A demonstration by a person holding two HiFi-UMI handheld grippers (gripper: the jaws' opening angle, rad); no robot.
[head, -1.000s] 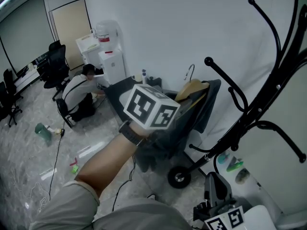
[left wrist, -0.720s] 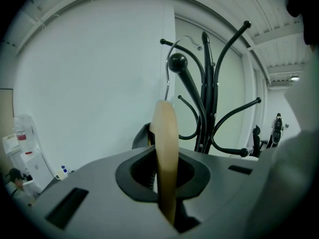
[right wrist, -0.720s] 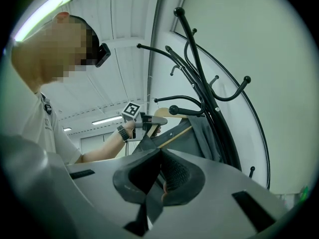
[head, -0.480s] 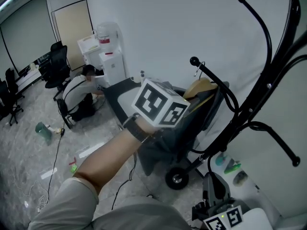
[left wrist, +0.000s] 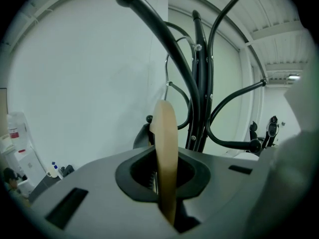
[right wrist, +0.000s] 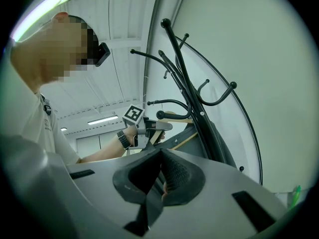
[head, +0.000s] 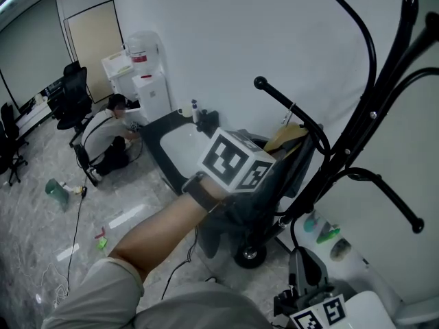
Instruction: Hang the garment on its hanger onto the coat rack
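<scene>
My left gripper (head: 255, 172), under its marker cube, is shut on a wooden hanger (head: 287, 137) that carries a dark grey garment (head: 273, 187). In the left gripper view the hanger's wood (left wrist: 164, 148) stands edge-on between the jaws, and its metal hook (left wrist: 172, 66) rises right beside a curved arm of the black coat rack (left wrist: 200, 83). From the head view the hook (head: 291, 110) lies against that arm (head: 295, 112); I cannot tell whether it rests on it. My right gripper (head: 306, 266) hangs low at the right, shut with nothing in it (right wrist: 159, 171).
A person (head: 103, 132) crouches by a water dispenser (head: 140, 67) at the back left. Office chairs (head: 68, 91) stand further left. The rack's wheeled base (head: 247, 256) and loose cables lie on the floor. A white wall is close behind the rack.
My left gripper has carried the hanger and garment to the right, towards the rack. The hook, earlier clear of the rack's arm, now sits at it. The right gripper stayed put.
</scene>
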